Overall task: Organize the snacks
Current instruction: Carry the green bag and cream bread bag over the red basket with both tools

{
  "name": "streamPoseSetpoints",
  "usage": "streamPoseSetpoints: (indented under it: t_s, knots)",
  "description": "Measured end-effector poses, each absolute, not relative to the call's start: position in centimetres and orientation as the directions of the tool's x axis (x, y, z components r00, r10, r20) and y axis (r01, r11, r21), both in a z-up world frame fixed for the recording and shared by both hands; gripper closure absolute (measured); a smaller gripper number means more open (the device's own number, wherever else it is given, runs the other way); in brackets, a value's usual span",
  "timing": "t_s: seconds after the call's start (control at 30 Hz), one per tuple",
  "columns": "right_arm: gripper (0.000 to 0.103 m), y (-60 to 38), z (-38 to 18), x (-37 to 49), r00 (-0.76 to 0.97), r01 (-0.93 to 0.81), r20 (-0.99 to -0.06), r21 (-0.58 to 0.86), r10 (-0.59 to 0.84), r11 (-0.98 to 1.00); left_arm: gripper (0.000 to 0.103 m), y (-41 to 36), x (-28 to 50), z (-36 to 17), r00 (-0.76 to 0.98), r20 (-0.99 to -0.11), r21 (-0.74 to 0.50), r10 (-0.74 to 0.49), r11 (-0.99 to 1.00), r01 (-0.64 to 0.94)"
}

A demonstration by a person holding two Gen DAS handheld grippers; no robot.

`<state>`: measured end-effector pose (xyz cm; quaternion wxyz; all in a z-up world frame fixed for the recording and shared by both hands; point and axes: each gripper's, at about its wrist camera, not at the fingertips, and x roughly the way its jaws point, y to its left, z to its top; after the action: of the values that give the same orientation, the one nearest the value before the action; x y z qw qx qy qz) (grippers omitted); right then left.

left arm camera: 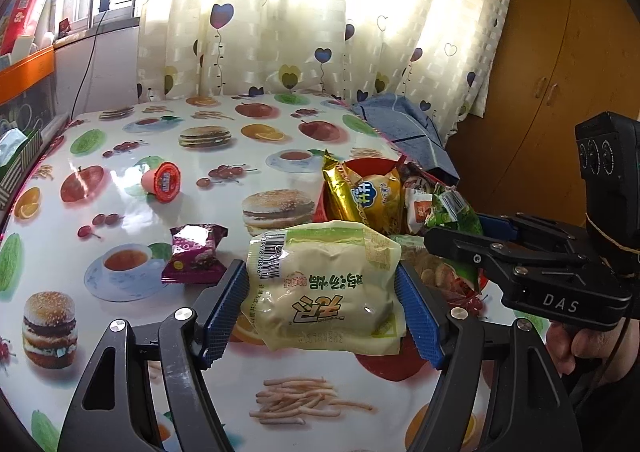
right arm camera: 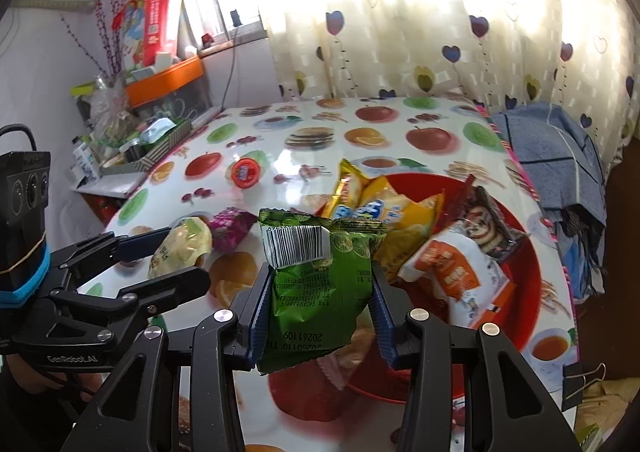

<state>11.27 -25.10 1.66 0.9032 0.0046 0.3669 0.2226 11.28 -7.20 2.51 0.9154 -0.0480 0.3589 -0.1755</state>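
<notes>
So both hands are loaded up at once here: the left gripper (left arm camera: 324,304) has its blue ribbed pads pressed on either side of a pale yellow snack packet (left arm camera: 324,288), jaws fairly wide because the packet is puffy, and it hangs clear of the table just short of the red bowl (right arm camera: 516,252). The right gripper (right arm camera: 320,292) is closed much narrower on a green snack packet (right arm camera: 316,272), pinching it at the lower half so the top flops up with the barcode facing the camera; that one sits over the near rim of the bowl. My guess is both are headed into the bowl, since that's where the pile already is: a gold bag (left arm camera: 352,192), an orange and white packet (right arm camera: 456,276), a cookie packet (right arm camera: 488,228). Gripping by the sides makes sense for soft air-filled bags, just let go and they drop. Still loose on the food-print tablecloth (left arm camera: 120,180) are a purple packet (left arm camera: 196,252) and an orange jelly cup (left arm camera: 164,180) tipped on its side, well apart from the bowl. Readable stuff: the yellow packet has Chinese lettering upside down plus a barcode I can't fully make out, the green one shows a date-style stamp starting 2026, the right tool says "DAS" and the left one "GenRobot.AI".
</notes>
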Motion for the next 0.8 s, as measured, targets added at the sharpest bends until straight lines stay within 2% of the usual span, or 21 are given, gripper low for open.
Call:
streamPoseSetpoints:
  t_s: [0.8]
  knots:
    - [0.061,-32.6,-1.2,14.4,0.653,-0.208,-0.700,0.204,0.291,0.957,0.029,-8.4,12.8,2.1,0.661,-0.638,-0.238,-0.395,0.918,0.318]
